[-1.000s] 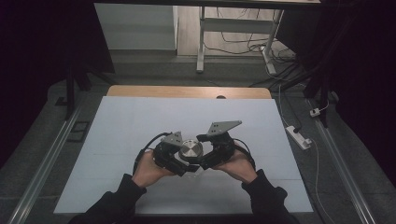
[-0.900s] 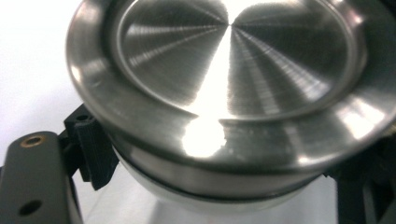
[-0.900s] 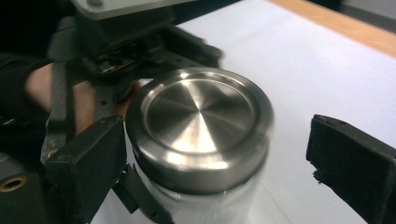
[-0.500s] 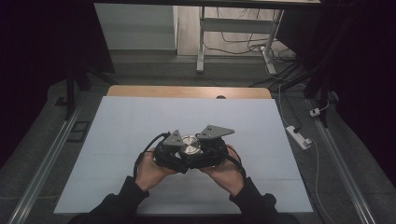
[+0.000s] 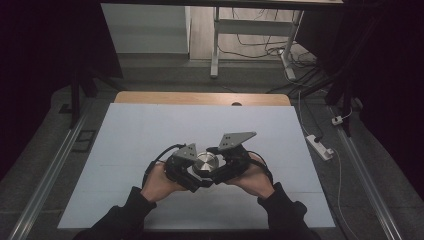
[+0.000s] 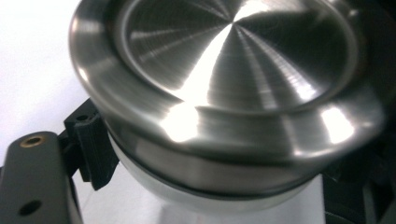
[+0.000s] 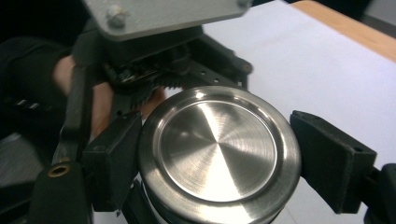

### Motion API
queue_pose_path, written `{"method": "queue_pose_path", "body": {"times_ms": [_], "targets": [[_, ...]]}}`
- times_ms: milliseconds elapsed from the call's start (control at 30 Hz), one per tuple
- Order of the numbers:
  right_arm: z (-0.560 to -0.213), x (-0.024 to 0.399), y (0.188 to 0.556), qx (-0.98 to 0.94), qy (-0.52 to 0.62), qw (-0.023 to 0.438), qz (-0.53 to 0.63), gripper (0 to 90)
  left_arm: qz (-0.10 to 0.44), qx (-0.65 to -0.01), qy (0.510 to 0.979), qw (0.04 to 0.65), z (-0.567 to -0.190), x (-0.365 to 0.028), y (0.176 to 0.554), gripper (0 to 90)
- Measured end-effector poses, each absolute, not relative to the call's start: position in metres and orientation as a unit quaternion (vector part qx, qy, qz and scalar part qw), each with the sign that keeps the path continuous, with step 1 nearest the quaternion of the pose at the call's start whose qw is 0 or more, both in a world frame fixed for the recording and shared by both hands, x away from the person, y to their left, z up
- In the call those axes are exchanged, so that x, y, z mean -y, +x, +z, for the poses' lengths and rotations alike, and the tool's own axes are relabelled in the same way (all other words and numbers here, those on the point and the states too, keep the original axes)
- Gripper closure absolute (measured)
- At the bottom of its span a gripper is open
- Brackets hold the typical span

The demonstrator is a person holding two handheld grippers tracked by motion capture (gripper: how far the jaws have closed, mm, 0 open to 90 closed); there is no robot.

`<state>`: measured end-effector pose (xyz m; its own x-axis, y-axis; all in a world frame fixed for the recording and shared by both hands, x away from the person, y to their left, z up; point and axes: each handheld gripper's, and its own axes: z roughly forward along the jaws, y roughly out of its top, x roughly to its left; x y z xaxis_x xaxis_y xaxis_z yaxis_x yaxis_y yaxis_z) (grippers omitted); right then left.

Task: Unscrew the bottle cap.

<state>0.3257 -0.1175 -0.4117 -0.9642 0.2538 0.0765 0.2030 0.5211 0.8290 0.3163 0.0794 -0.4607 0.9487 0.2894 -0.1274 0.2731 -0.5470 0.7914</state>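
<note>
A small jar with a round brushed-steel lid point(image 5: 206, 162) is held just above the white table near its front. My left gripper point(image 5: 196, 175) comes in from the left and is shut on the jar's pale body point(image 6: 187, 196) under the lid point(image 6: 233, 70). One black finger point(image 6: 91, 144) lies against the jar's side. My right gripper point(image 7: 219, 158) comes in from the right. Its jaws have just been closing, and both pads point(image 7: 114, 154) now press on the lid's rim point(image 7: 289, 154). In the right gripper view the left gripper point(image 7: 154, 60) and its hand show behind the jar.
A white sheet point(image 5: 150, 130) covers the table, and a wooden strip point(image 5: 200, 98) shows along its far edge. A white power strip point(image 5: 320, 146) lies on the floor at the right. A desk frame point(image 5: 216, 45) with cables stands beyond the table.
My right hand has drawn in a little toward the jar, and the two grippers now sit close together around it. The left hand has stayed where it was.
</note>
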Motion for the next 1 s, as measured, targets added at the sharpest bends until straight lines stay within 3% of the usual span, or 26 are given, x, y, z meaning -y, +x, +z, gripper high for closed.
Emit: {"method": "queue_pose_path", "body": {"times_ms": [167, 333, 367, 467, 600, 867, 933, 1000], "targets": [[-0.411, 0.125, 0.328, -0.874, 0.081, -0.012, 0.479, 19.6, -0.013, -0.109, 0.886, 0.451, -0.46, -0.077, 0.313, 15.7], [-0.415, 0.13, 0.33, -0.872, 0.048, -0.041, 0.486, 19.1, -0.017, -0.1, 0.89, 0.445, -0.46, -0.073, 0.311, 15.6], [-0.416, 0.131, 0.331, -0.872, 0.069, -0.034, 0.484, 13.0, -0.012, -0.106, 0.889, 0.445, -0.46, -0.074, 0.311, 15.7], [-0.414, 0.129, 0.332, -0.871, 0.123, -0.006, 0.475, 6.1, 0.0, -0.142, 0.883, 0.447, -0.46, -0.077, 0.314, 15.7], [-0.411, 0.125, 0.327, -0.871, 0.168, 0.043, 0.46, 4.4, 0.024, -0.189, 0.875, 0.445, -0.458, -0.084, 0.318, 15.6], [-0.412, 0.106, 0.311, -0.846, 0.229, 0.109, 0.468, 13.3, 0.048, -0.215, 0.872, 0.437, -0.457, -0.081, 0.315, 15.7], [-0.412, 0.104, 0.308, -0.847, 0.223, 0.109, 0.47, 19.1, 0.048, -0.212, 0.873, 0.437, -0.457, -0.08, 0.314, 15.7], [-0.41, 0.104, 0.307, -0.852, 0.214, 0.113, 0.464, 19.4, 0.043, -0.2, 0.876, 0.437, -0.456, -0.081, 0.314, 15.7]]}}
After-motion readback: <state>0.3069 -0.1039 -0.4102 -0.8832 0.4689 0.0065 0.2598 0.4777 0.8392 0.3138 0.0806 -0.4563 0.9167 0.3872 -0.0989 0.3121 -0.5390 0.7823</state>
